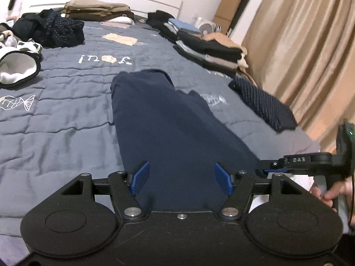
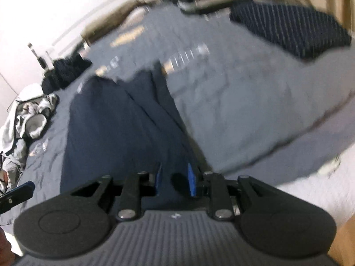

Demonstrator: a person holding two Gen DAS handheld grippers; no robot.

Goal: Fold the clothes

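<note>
A navy blue garment (image 1: 164, 119) lies lengthwise on the grey quilted bed (image 1: 55, 122), folded into a long strip. My left gripper (image 1: 182, 178) is open, its blue pads wide apart over the garment's near end. My right gripper (image 2: 175, 179) hovers over the garment (image 2: 115, 128) near its right edge; its blue pads stand a narrow gap apart with dark cloth between them, and the blurred view does not show whether they grip it. The right gripper also shows in the left wrist view (image 1: 268, 166) at the garment's right edge.
A stack of folded clothes (image 1: 208, 46) runs along the bed's right side, with a dotted navy piece (image 1: 264, 104) nearer. Unfolded dark clothes (image 1: 51, 28) and a white-and-black garment (image 1: 17, 66) lie at left. Beige curtains (image 1: 306, 51) hang at right.
</note>
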